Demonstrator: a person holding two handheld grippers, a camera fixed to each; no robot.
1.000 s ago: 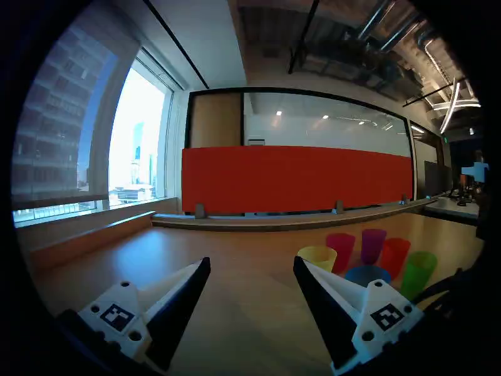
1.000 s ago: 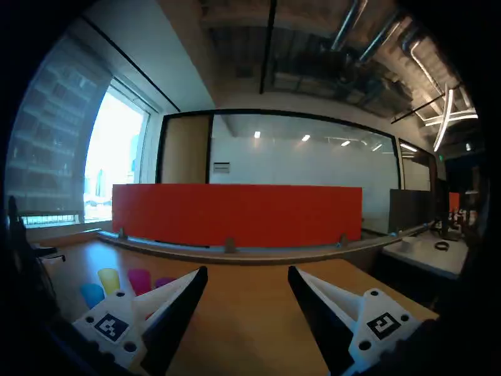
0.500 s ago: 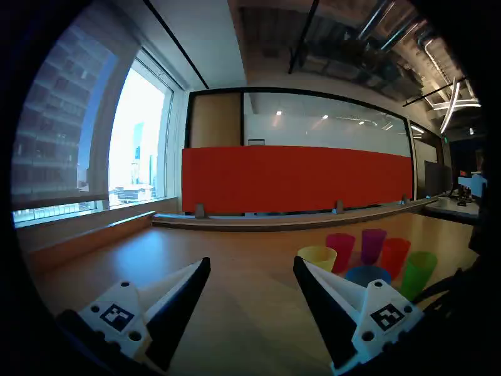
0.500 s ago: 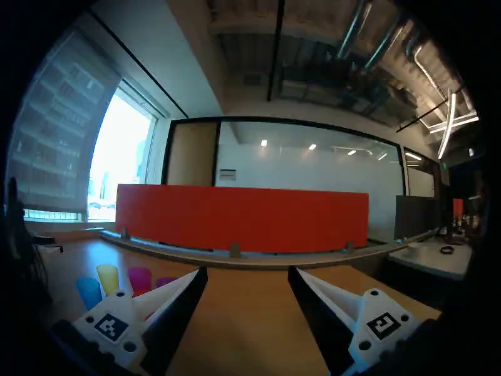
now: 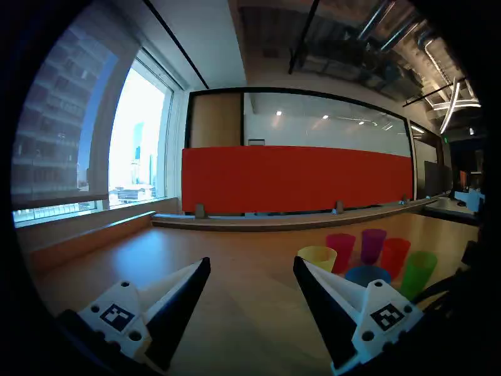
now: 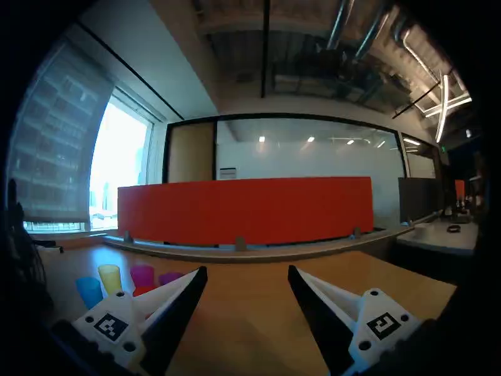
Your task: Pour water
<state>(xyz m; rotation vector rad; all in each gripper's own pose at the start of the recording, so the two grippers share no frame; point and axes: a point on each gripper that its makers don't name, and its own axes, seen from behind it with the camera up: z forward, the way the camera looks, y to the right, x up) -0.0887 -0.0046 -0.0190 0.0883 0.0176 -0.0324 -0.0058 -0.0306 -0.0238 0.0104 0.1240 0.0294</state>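
Both the left gripper (image 5: 251, 261) and right gripper (image 6: 247, 270) gape empty; the cups (image 5: 372, 250) stand between them, nearer the left one

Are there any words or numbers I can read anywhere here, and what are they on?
No words or numbers can be read.
Small white sign on the back wall: too small to read.
Square markers on the left tool and right tool: black-and-white patterns, not letters.
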